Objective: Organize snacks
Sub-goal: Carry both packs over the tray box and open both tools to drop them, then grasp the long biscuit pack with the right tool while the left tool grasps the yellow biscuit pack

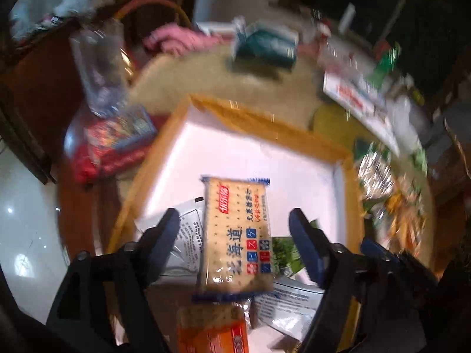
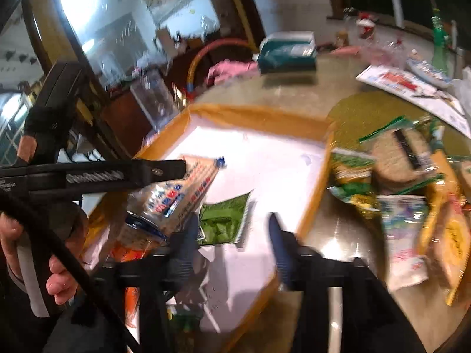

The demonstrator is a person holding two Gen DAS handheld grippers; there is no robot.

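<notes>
A white box with an orange taped rim (image 1: 265, 120) (image 2: 259, 114) stands on the round table. My left gripper (image 1: 234, 214) is open above it. A blue-edged cracker packet (image 1: 237, 235) sits between its fingers, and neither pad touches it. Around that packet lie white sachets (image 1: 188, 235), a green packet (image 1: 284, 253) and an orange packet (image 1: 212, 332). My right gripper (image 2: 232, 235) is open low over the box, with the green packet (image 2: 226, 220) lying loose just ahead of its fingers. The right wrist view shows the left gripper's finger (image 2: 164, 167) above the cracker packet (image 2: 182, 194).
Several loose snack packets (image 2: 397, 176) are heaped on the table right of the box. Further back are a teal box (image 2: 287, 53) and a printed leaflet (image 2: 412, 88). Red packets (image 1: 117, 147) and a clear plastic container (image 1: 100, 67) sit left of the box. A hand (image 2: 59, 264) holds the left gripper.
</notes>
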